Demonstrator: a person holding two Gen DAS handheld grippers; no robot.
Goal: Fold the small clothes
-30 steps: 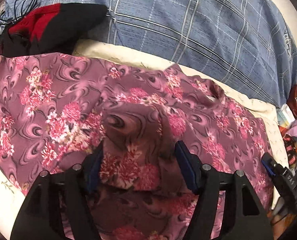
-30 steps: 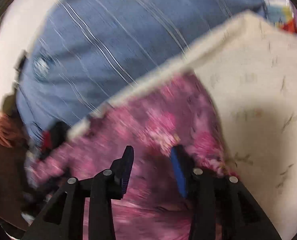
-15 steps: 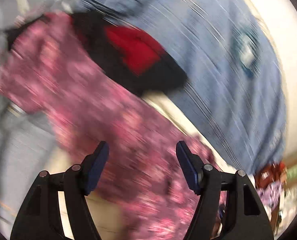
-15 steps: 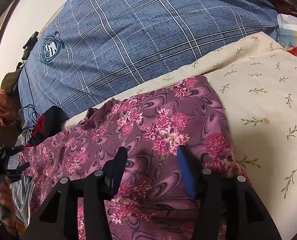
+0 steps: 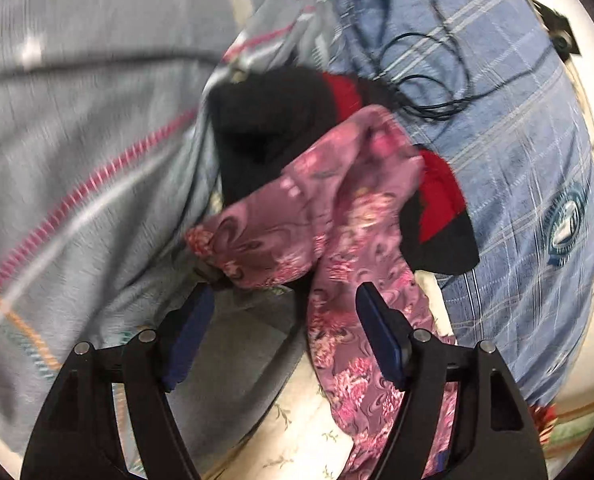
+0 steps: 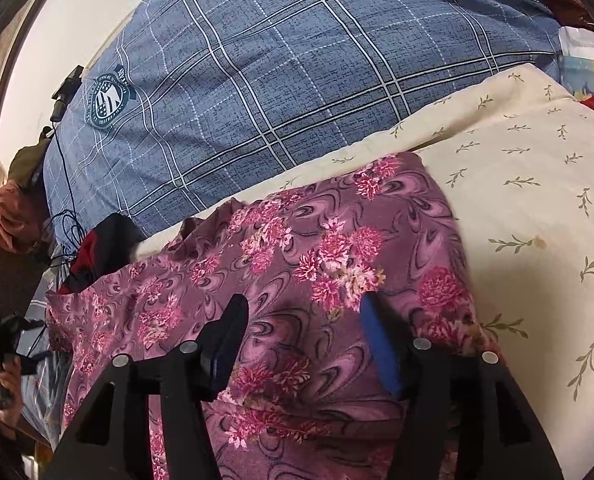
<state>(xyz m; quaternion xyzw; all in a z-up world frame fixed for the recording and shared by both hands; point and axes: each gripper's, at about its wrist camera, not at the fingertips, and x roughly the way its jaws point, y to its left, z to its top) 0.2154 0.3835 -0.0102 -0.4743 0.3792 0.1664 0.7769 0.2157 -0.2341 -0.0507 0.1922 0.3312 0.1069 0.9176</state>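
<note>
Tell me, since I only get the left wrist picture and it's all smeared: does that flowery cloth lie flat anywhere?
Observer: Yes. In the right wrist view most of the floral garment lies spread over a cream sheet.
Operator: Is the other claw gripping it?
Observer: No. The right gripper hangs just above it with its jaws opening. Cloth lies under the gap, but the pads do not press on it.
Operator: Anything else I can't see?
Observer: An orange-brown bundle of cloth sits at the far end of the blue checked pillow.
</note>
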